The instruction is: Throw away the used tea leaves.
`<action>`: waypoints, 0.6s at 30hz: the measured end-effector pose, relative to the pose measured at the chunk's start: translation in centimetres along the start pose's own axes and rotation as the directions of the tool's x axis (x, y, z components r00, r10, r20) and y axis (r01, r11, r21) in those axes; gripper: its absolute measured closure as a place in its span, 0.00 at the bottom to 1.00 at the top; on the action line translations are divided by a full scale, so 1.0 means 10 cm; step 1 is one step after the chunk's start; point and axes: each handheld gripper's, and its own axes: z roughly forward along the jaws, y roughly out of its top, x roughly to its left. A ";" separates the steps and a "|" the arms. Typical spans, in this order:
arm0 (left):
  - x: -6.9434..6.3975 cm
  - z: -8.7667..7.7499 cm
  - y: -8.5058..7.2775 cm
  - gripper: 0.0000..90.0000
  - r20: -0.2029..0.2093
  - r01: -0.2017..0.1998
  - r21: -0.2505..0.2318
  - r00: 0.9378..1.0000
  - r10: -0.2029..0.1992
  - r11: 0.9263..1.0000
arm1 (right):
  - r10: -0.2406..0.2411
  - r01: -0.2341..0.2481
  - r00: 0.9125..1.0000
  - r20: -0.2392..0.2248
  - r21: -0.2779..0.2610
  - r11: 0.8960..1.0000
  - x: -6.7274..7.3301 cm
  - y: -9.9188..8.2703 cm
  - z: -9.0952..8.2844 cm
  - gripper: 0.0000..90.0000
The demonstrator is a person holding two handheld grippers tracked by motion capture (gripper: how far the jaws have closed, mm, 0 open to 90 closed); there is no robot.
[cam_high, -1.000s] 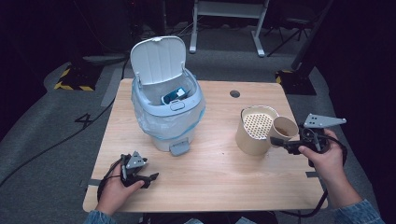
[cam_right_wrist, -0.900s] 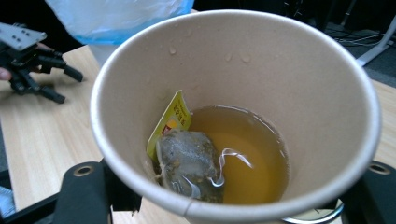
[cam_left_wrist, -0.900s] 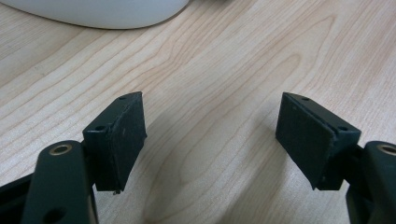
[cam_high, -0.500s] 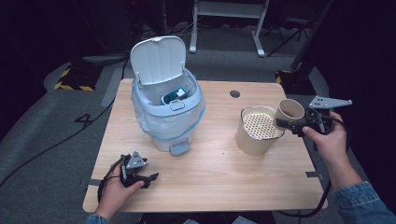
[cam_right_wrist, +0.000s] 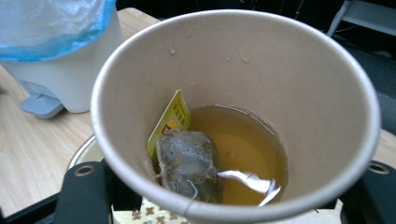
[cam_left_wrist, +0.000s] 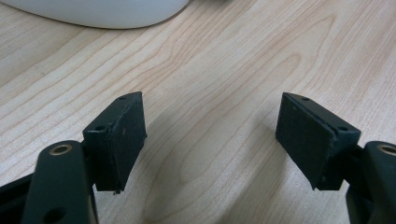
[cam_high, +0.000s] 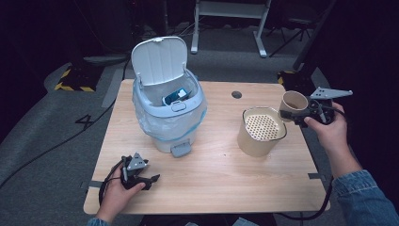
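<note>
Right gripper [cam_high: 295, 113] clamped paper cup [cam_right_wrist: 236, 116], tea and teabag [cam_right_wrist: 189, 165] inside; tilt slowly over strainer pot [cam_high: 261, 132]. Left gripper [cam_high: 149, 180] gaped empty.

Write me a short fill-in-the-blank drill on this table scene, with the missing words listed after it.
1. The right tongs hold a paper cup with a soaked ____ in brown liquid.
2. The lid of the white bin stands ____.
3. The left tongs rest open on the ____ table.
4. The beige pot by the cup has a ____ insert on top.

Missing words: tea bag; open; wooden; perforated
</note>
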 end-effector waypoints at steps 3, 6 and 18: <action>0.00 0.00 0.00 0.27 0.001 0.005 -0.001 1.000 -0.005 1.000 | -0.041 0.041 0.999 0.023 0.008 0.999 -0.03 0.00 0.03 0.35; 0.00 0.01 0.00 0.27 0.001 0.007 0.001 1.000 -0.007 1.000 | -0.120 0.118 0.991 0.061 0.035 0.992 -0.05 0.01 0.07 0.35; 0.01 0.02 0.02 0.27 -0.002 0.004 -0.001 1.000 -0.004 1.000 | -0.408 0.365 0.892 0.194 0.225 0.904 0.06 0.06 0.20 0.35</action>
